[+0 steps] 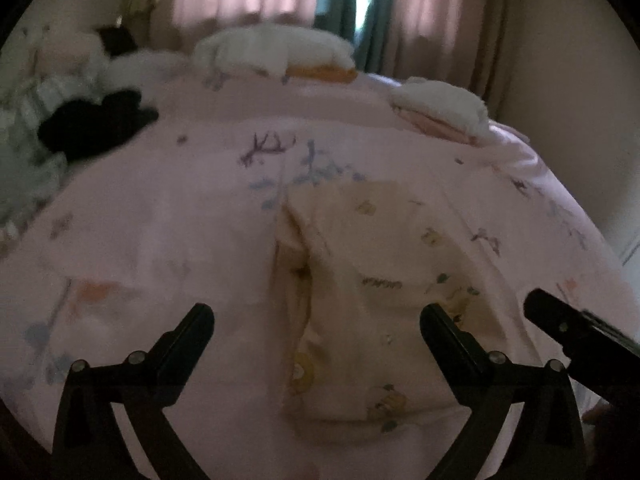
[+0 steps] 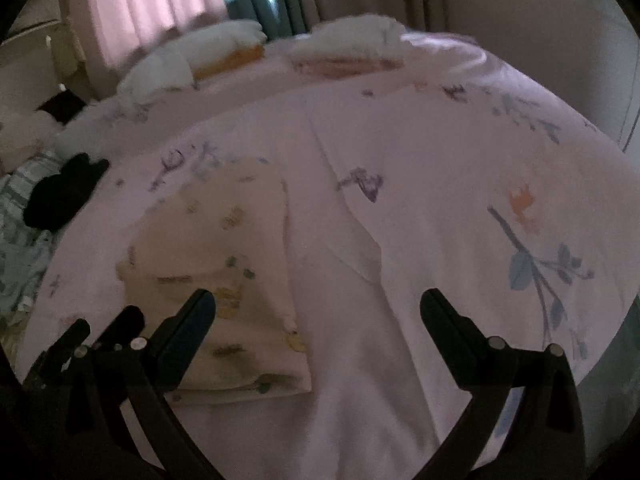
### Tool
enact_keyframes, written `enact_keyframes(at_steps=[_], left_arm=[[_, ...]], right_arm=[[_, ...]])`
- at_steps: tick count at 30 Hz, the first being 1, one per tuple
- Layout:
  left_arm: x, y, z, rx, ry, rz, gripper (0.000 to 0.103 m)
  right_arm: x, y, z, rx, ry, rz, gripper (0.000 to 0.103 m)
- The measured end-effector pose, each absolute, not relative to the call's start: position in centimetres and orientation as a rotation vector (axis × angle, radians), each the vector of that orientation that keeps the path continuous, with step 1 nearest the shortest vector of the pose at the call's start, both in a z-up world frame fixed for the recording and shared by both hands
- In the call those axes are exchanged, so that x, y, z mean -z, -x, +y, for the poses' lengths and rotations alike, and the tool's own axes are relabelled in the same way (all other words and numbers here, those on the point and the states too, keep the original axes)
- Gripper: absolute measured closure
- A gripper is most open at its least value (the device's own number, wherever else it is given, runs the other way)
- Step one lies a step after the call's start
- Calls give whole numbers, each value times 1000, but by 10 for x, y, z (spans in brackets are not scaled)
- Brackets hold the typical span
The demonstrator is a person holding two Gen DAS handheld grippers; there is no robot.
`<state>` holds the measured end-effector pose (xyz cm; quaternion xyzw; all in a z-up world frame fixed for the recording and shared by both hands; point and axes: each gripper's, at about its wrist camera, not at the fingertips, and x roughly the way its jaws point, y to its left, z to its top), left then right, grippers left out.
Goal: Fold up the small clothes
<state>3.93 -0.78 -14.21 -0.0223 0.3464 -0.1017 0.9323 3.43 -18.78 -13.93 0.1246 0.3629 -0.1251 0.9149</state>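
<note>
I hold two grippers above a bed [image 1: 168, 216] covered in a pink floral sheet, both looking toward the pillows [image 1: 276, 50] at the head edge. My left gripper [image 1: 316, 314] has its jaws spread wide and holds nothing; my right gripper [image 2: 318, 300] is the same, jaws wide and empty. The small garment [image 1: 384, 276], cream with little printed animals, lies flat on the sheet near the foot edge, already folded into a neat oblong. Its long axis runs from the foot edge toward the head edge, and a raised fold shows along its left side in the left view. It sits mostly under my left gripper; from the right view it lies off to the left of my right gripper, whose jaws hover over bare sheet. A dark bundle of clothes [image 1: 96, 124] lies well apart near the left edge. My judgement of the risks: if I close a jaw too deep I could pinch the sheet along with the garment and drag both; gripping only the top layer could peel the fold open; and the dim, blurred view could make me misjudge the edge.
</note>
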Motion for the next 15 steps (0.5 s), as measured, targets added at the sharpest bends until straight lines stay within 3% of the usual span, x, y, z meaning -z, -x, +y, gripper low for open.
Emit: enact_keyframes(at_steps=[15], left_arm=[[143,-38,-20,239,40,717,1]], right_arm=[[133,-25,-195,302,-228,732,0]])
